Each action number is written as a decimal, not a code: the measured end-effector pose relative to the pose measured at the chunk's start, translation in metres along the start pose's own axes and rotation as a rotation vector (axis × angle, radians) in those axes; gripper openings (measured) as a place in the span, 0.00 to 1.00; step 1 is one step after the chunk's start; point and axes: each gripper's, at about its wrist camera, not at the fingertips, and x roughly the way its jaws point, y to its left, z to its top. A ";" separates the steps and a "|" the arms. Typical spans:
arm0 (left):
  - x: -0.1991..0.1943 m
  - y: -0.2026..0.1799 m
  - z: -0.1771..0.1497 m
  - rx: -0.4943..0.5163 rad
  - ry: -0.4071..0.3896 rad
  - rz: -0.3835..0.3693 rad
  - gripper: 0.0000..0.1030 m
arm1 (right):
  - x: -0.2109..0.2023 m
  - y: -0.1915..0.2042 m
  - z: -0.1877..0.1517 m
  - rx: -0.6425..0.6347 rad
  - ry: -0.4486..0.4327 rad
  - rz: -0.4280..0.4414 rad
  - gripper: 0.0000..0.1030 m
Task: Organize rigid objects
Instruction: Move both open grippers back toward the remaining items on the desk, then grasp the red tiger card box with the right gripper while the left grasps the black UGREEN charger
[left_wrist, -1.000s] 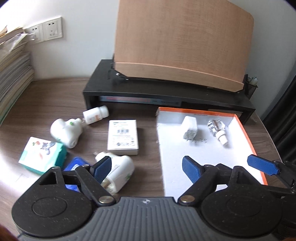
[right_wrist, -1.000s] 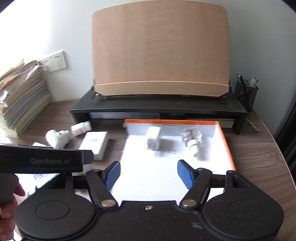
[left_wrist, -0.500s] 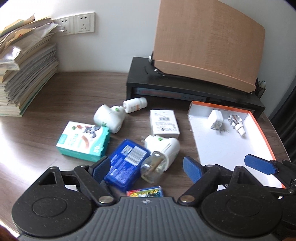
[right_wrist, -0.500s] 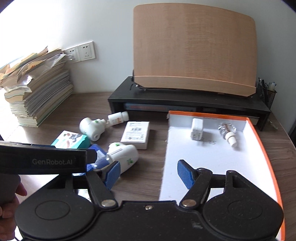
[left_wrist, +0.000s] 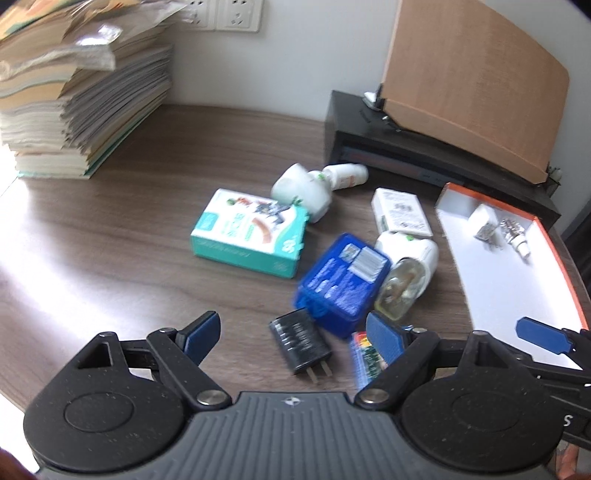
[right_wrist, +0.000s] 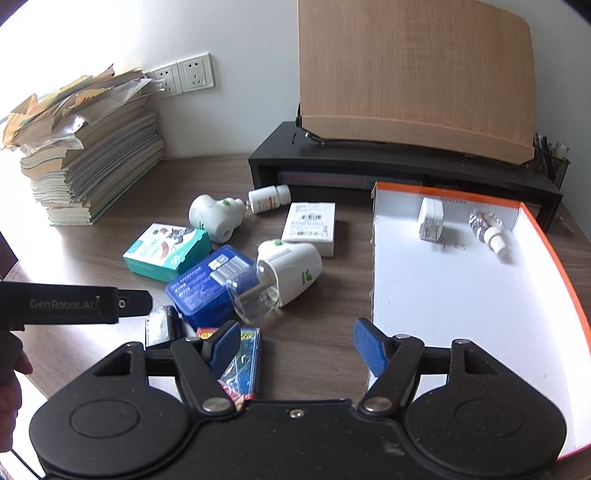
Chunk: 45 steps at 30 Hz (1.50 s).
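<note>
Both your hand-held grippers, left (left_wrist: 291, 334) and right (right_wrist: 295, 341), hang spread and empty. The black charger (left_wrist: 301, 341) lies on the worktop (left_wrist: 129, 240) between your left fingers: lower, pinch, carry to the tray (right_wrist: 554, 266).

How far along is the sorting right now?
Early. Done: two items lie in the orange-rimmed tray, a white charger and a small foil-wrapped bottle. In hand: nothing; the left tongs and right tongs are both open and empty. Left on the desk: the teal box, blue case, black adapter, two white plug-in units and others.
</note>
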 end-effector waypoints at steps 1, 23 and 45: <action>0.002 0.004 -0.002 -0.002 0.006 0.000 0.86 | 0.002 0.001 -0.003 0.004 0.010 0.006 0.78; 0.041 0.011 -0.016 0.049 0.058 -0.048 0.87 | 0.057 0.058 -0.038 -0.061 0.077 -0.016 0.70; 0.039 0.015 -0.022 0.095 0.011 -0.103 0.35 | 0.047 0.035 -0.032 -0.031 0.044 -0.066 0.69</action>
